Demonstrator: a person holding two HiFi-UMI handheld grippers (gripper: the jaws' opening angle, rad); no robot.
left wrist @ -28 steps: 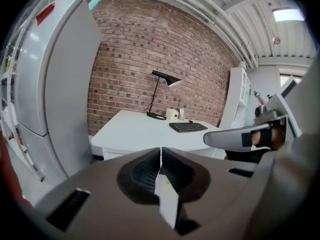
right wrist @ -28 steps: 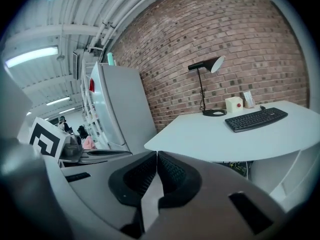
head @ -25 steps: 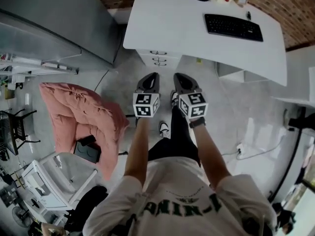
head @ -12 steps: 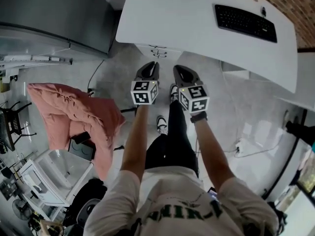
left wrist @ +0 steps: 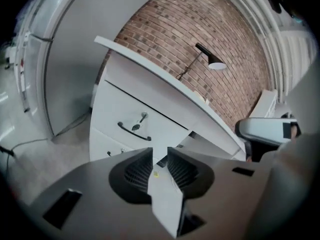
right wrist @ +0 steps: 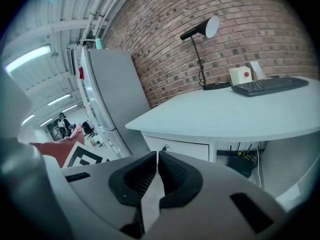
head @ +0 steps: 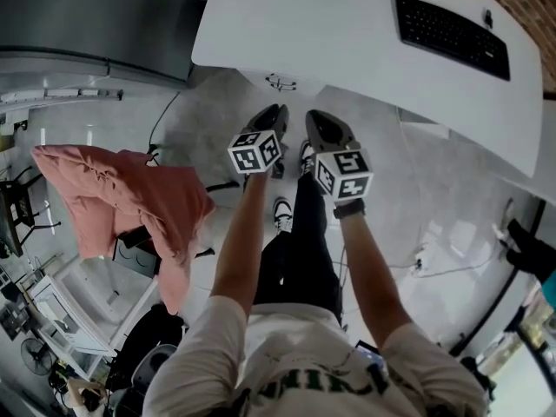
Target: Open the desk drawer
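Note:
The white drawer unit (left wrist: 131, 129) stands under the white desk (head: 347, 42). Its top drawer is closed, with a dark curved handle (left wrist: 134, 132) and a key above it. In the head view only a sliver of the drawer front (head: 280, 81) shows below the desk edge. My left gripper (left wrist: 160, 151) points at the drawers from a short way off. Its jaws are opening, and nothing is between them. My right gripper (right wrist: 157, 155) is beside it, jaws shut and empty, aimed at the desk's underside and a drawer front (right wrist: 180, 146). Both grippers, left (head: 274, 111) and right (head: 314, 116), hang over the floor.
A pink cloth-draped chair (head: 122, 189) is at the left and a tall grey cabinet (head: 87, 16) at the back left. A keyboard (head: 452, 24) lies on the desk. A black lamp (left wrist: 210, 59) stands against the brick wall. The person's shoes (head: 282, 208) are below the grippers.
Both grippers have sunk and come closer to the desk. The left gripper's marker cube has rolled. The desk edge now hides most of the drawer unit in the head view.

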